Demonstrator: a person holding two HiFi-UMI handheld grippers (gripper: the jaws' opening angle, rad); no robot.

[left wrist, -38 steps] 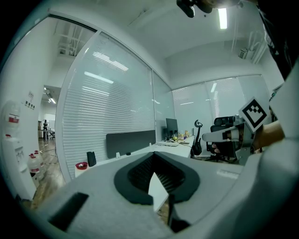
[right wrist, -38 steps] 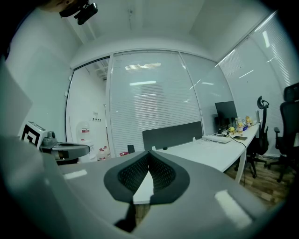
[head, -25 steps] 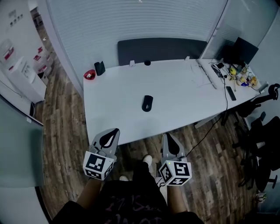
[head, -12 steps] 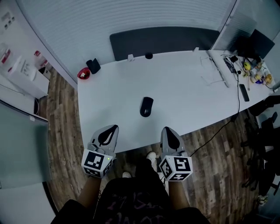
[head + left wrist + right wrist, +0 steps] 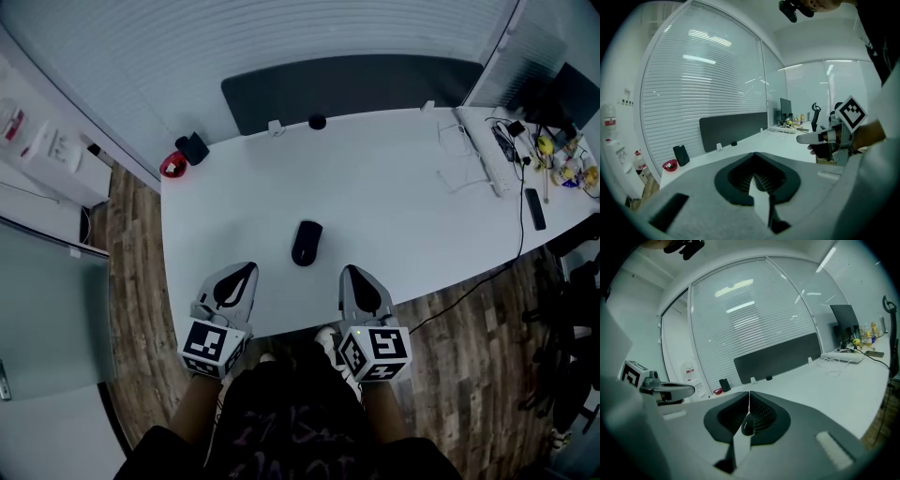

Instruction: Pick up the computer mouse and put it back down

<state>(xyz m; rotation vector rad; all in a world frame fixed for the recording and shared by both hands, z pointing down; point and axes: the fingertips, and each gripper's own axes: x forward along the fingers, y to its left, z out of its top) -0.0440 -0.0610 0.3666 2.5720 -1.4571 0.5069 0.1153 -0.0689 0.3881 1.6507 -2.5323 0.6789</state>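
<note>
Left gripper (image 5: 242,274) and right gripper (image 5: 356,277) hover side by side over the near edge of the worktop (image 5: 412,187), and from my station I read both as closed on nothing. The left one's ribbed pads meet in its own view, and the right one shows only a thin seam between its jaws. The computer mouse (image 5: 306,243) lies flat on the worktop close to that near edge, between the two tools and just beyond their tips, touching neither. A red bowl (image 5: 170,166) and a black holder (image 5: 194,147) stand at the far left corner. A dark panel (image 5: 347,84) runs along the far edge.
</note>
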